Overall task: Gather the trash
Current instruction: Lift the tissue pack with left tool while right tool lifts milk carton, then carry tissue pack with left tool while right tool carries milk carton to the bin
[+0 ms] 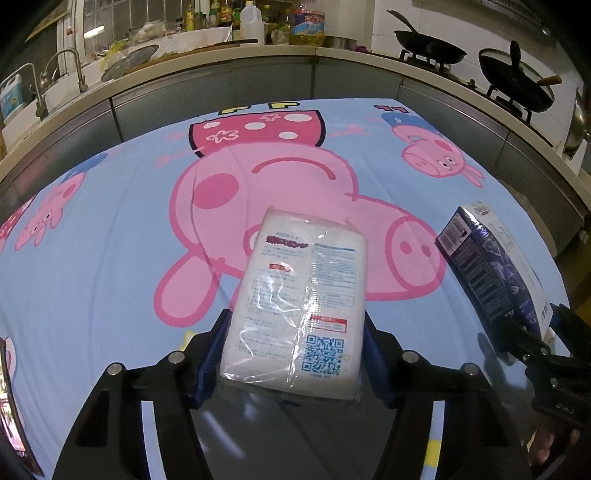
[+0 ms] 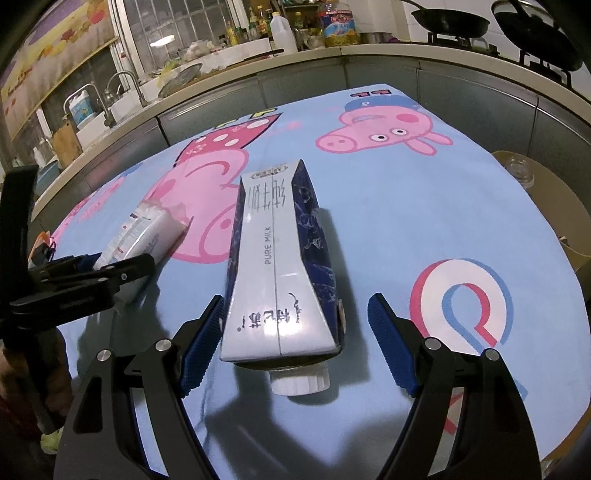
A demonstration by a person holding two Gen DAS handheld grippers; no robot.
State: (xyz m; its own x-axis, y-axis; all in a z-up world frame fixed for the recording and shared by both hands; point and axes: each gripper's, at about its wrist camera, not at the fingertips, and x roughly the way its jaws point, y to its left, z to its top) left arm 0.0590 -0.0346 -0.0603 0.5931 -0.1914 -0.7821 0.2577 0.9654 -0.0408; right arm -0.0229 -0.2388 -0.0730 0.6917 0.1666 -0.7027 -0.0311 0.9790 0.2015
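Observation:
A white sponge pack in clear plastic wrap lies on the blue cartoon tablecloth. My left gripper is shut on it, a blue pad against each long side. To its right lies a dark blue and white milk carton, on its side with the white cap toward me. My right gripper straddles the carton's near end and stands open: the left pad is close to the carton, the right pad is well clear. The carton and right gripper also show in the left wrist view. The pack and left gripper show in the right wrist view.
The table ends just behind the pig print. Beyond it runs a kitchen counter with a sink and taps, bottles and two black pans on a stove. A tan seat with a glass item stands at the table's right edge.

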